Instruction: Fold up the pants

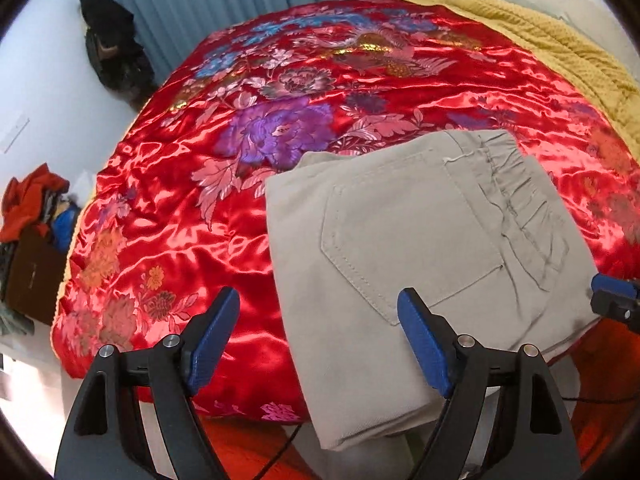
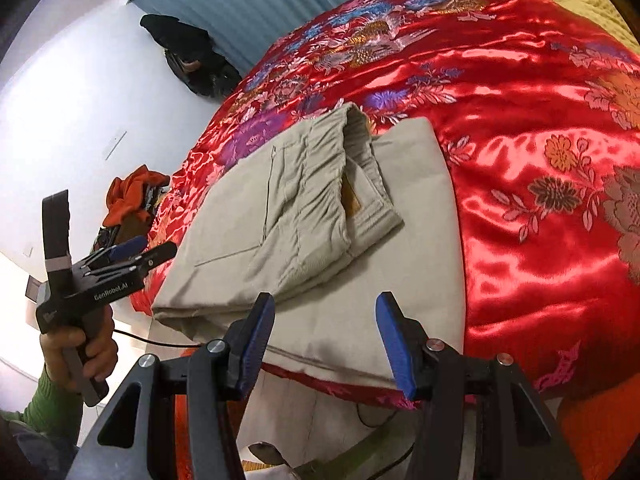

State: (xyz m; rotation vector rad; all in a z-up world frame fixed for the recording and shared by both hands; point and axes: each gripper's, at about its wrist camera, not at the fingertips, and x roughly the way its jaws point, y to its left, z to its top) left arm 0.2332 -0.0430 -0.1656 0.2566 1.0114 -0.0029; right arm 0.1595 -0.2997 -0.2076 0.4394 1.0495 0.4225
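Note:
Beige pants [image 1: 400, 240] lie folded on the red flowered bedspread [image 1: 200, 220], near its front edge, back pocket and elastic waistband facing up. My left gripper [image 1: 320, 340] hovers open above the fold's left front edge; its right finger [image 1: 424, 344] is over the cloth and nothing is pinched. In the right wrist view the pants [image 2: 320, 208] show the upper part folded over a wider lower layer. My right gripper [image 2: 326, 344] stands open over that layer's front edge, with no cloth gripped. A hand in a green sleeve holds the left gripper [image 2: 132, 250] off the pants' left corner.
A yellow blanket [image 1: 560, 48] covers the bed's far right. On the left, orange clothes [image 1: 32, 200] are heaped on a brown box. A dark bag [image 1: 112, 48] stands by the blue curtain [image 1: 240, 0]. A black cable [image 2: 160, 342] hangs below the bed's front edge.

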